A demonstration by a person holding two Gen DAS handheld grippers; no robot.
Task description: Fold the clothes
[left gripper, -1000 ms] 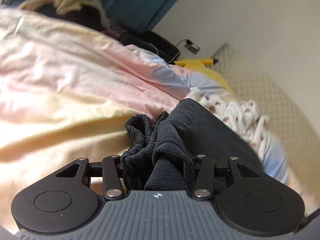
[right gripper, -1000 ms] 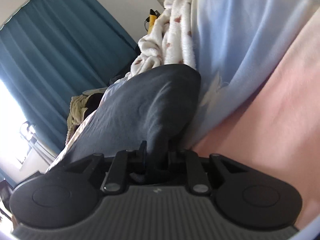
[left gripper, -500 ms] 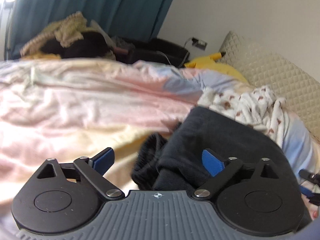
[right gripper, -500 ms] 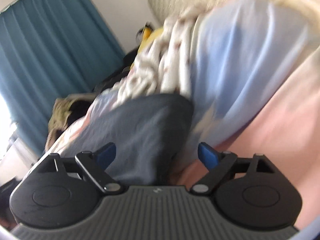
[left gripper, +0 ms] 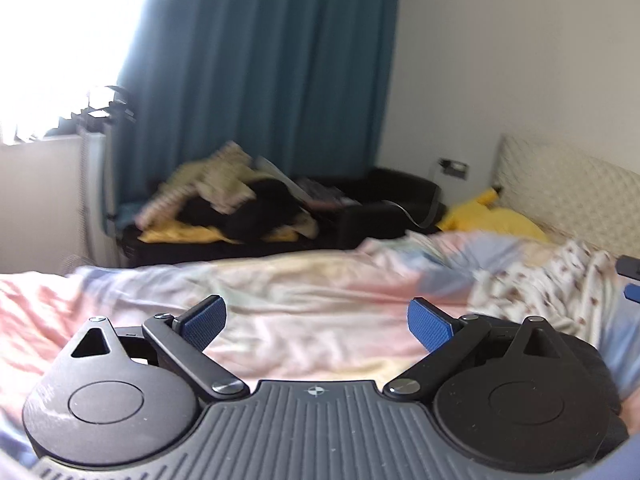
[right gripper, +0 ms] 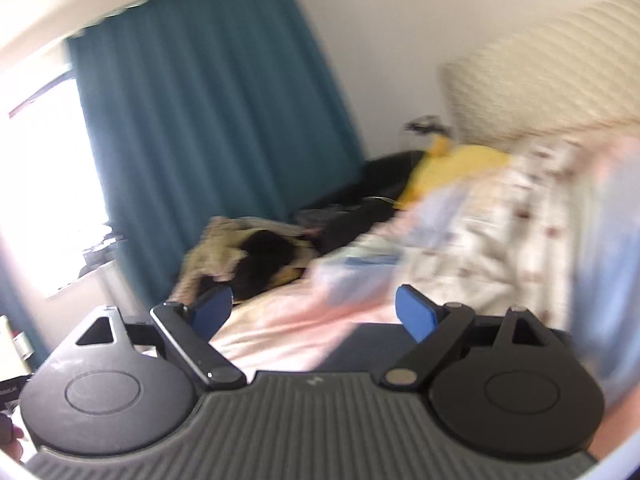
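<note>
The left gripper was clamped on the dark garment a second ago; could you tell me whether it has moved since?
Yes. The left gripper has risen: the blue curtain now fills its view. Its jaws have just opened and hold nothing.

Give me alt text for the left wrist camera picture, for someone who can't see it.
The left gripper is open with nothing between its blue pads, above a bed with a rumpled pastel duvet. A dark garment peeks out behind the gripper's right side. Behind are a teal curtain, a clothes pile and a quilted headboard.
</note>
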